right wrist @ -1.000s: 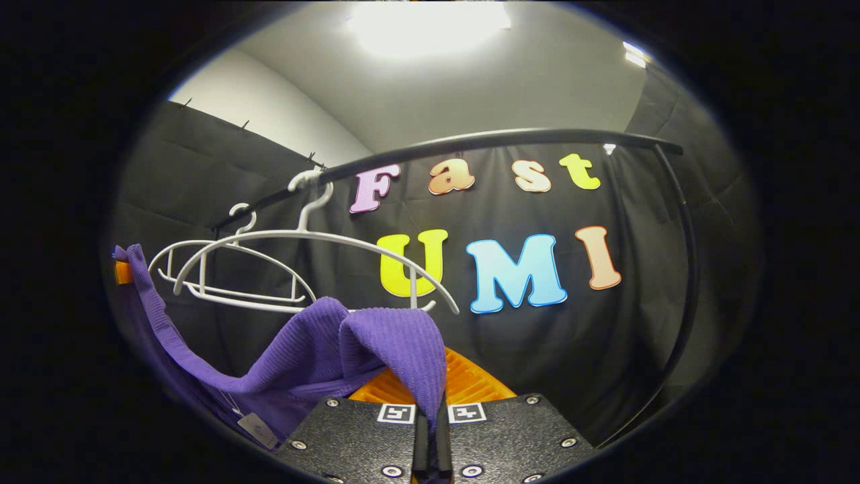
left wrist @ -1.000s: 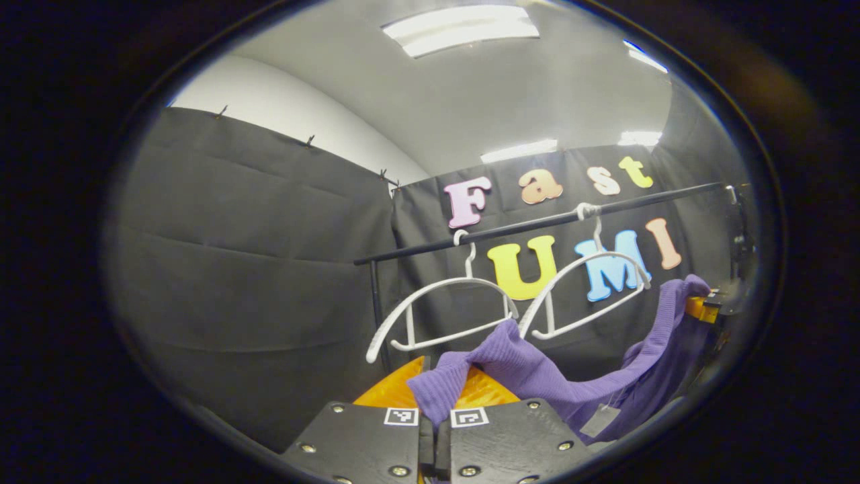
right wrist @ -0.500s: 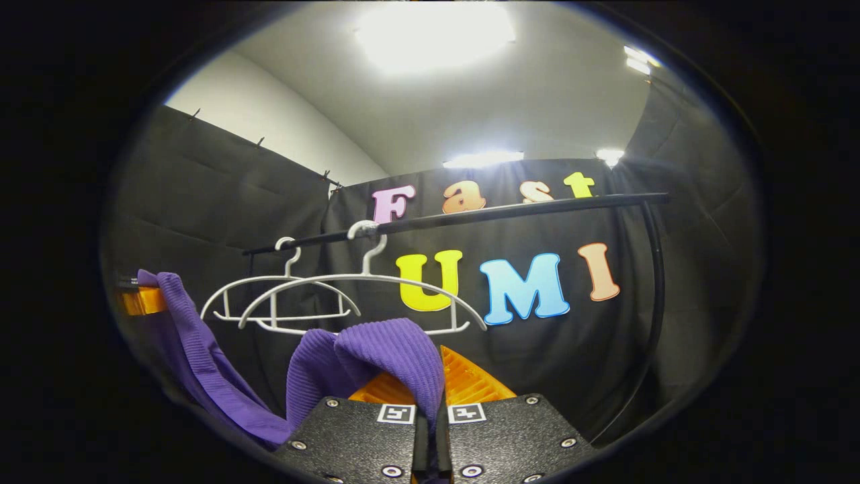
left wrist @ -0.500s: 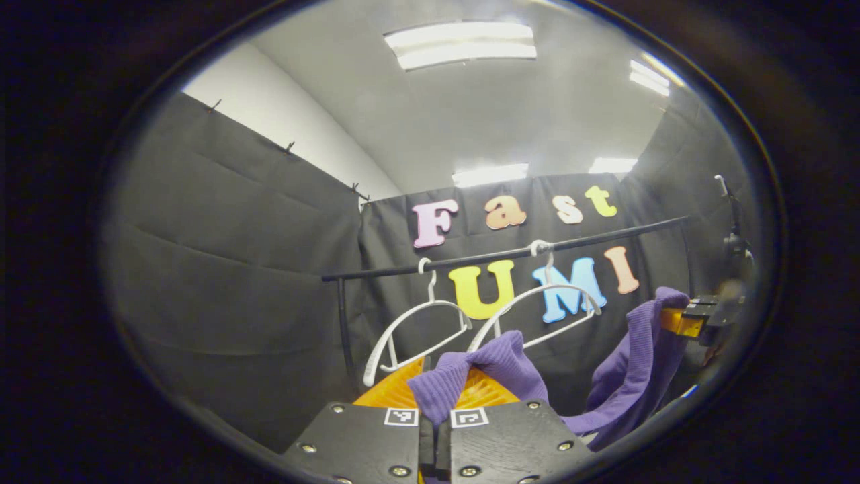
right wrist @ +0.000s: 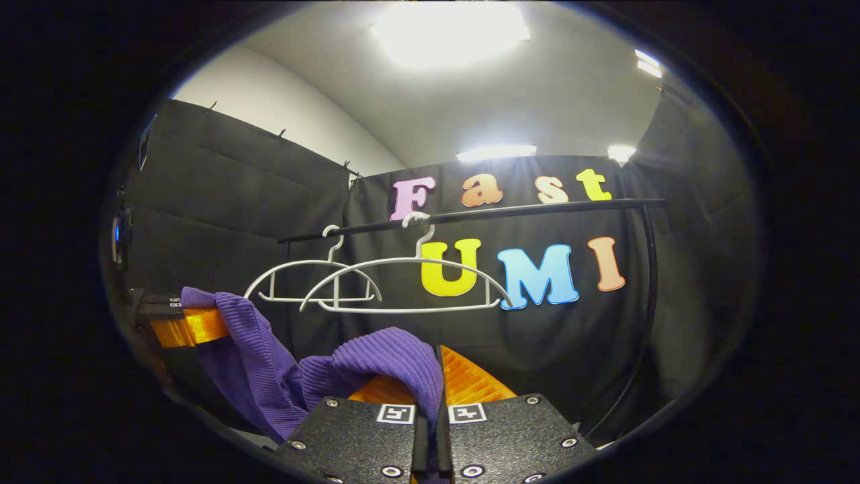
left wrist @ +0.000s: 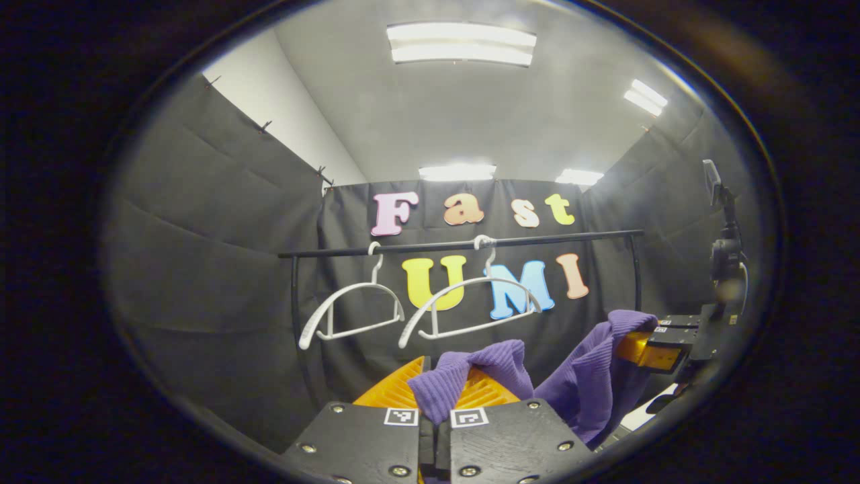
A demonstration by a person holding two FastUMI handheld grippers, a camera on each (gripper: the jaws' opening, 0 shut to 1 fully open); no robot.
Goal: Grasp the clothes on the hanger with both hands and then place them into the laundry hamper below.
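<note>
Your left gripper (left wrist: 435,410) has its two fingers pressed together on a fold of the purple garment (left wrist: 470,376); the cloth rises from the nip and drapes toward 2 o'clock. Your right gripper (right wrist: 437,403) is likewise closed, pinching a second fold of the same garment (right wrist: 396,359), which trails off toward 9 o'clock. In the left gripper view the right gripper appears at 3 o'clock (left wrist: 648,349), cloth hanging over its fingers; in the right gripper view the left gripper appears at 9 o'clock (right wrist: 191,326). The garment sags between the two holds. Gripping at two separated points keeps it spread and controlled rather than bunched.

Beyond the tools, at 12 o'clock, two white hangers (left wrist: 353,306) (left wrist: 470,302) hang bare on the black rail (left wrist: 463,245). The garment is clear of both hangers.

The hamper is below the field of view. Judged from this, removal is complete; the remaining step is to lower both grippers together, then open them over the hamper.
</note>
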